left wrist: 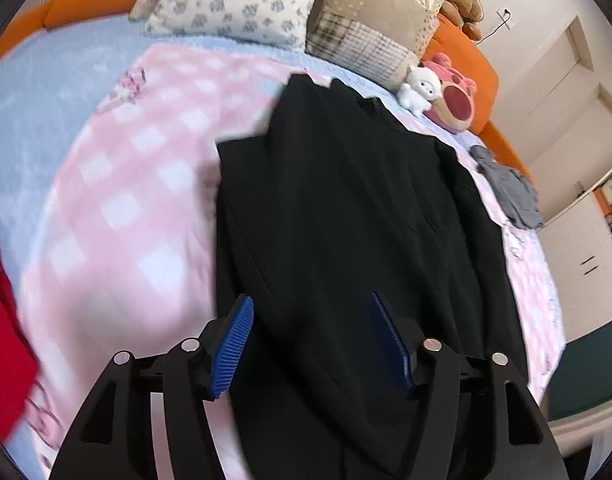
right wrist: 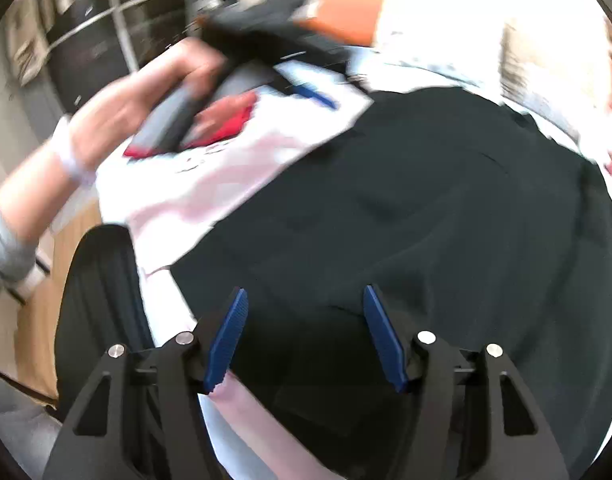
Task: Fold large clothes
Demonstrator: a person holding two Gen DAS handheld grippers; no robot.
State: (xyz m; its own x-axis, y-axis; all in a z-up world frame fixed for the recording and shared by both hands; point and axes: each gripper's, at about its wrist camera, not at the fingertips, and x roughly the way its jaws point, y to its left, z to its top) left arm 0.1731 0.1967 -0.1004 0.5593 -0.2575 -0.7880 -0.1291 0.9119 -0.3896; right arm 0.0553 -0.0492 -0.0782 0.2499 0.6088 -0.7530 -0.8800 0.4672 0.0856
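A large black garment [left wrist: 345, 208] lies spread on a pink checked blanket [left wrist: 126, 200] on the bed, one side folded over its middle. My left gripper [left wrist: 309, 340] is open and empty, just above the garment's near end. In the right wrist view the same black garment [right wrist: 425, 220] fills the middle. My right gripper [right wrist: 306, 336] is open and empty over its near edge. The person's left hand [right wrist: 138, 120] holds the other gripper at the upper left, blurred by motion.
Pillows [left wrist: 234, 0] and a patchwork cushion [left wrist: 365, 36] lie at the bed's head. A white plush [left wrist: 419, 88] and a pink plush [left wrist: 453, 96] sit beside them. A grey garment [left wrist: 509, 188] lies at the right, a red garment [left wrist: 2, 312] at the left. A black chair back [right wrist: 102, 292] stands near the bed.
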